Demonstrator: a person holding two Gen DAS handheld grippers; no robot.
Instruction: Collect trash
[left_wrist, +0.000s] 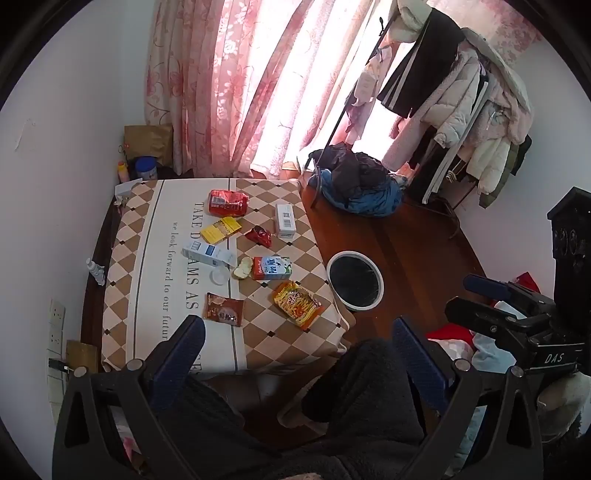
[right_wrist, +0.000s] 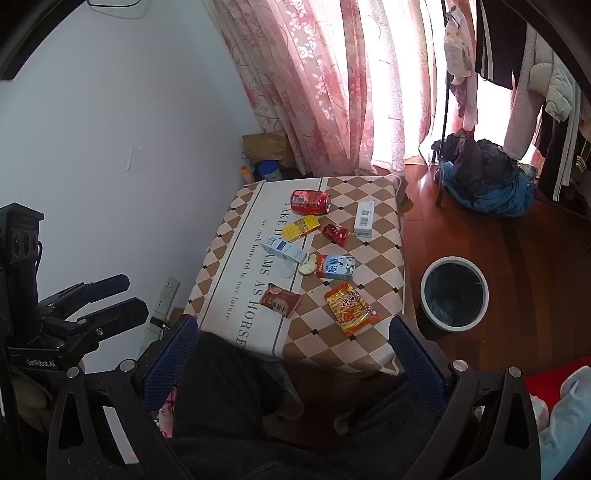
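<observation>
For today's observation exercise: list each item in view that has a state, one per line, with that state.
Left gripper: open, empty.
Right gripper: open, empty.
Red can: on its side, dented.
Milk carton: lying flat.
Orange snack packet: lying flat.
White box: lying flat, closed.
Trash bin: upright, uncovered, on floor.
Curtains: drawn.

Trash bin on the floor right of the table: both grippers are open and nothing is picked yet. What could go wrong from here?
1. The trash bin stands apart from the table, so items carried across could drop on the floor.
2. The red can lies on its side and may roll when nudged.
3. The flat orange snack packet may slip from the right gripper; the left gripper faces the same with the brown packet.
</observation>
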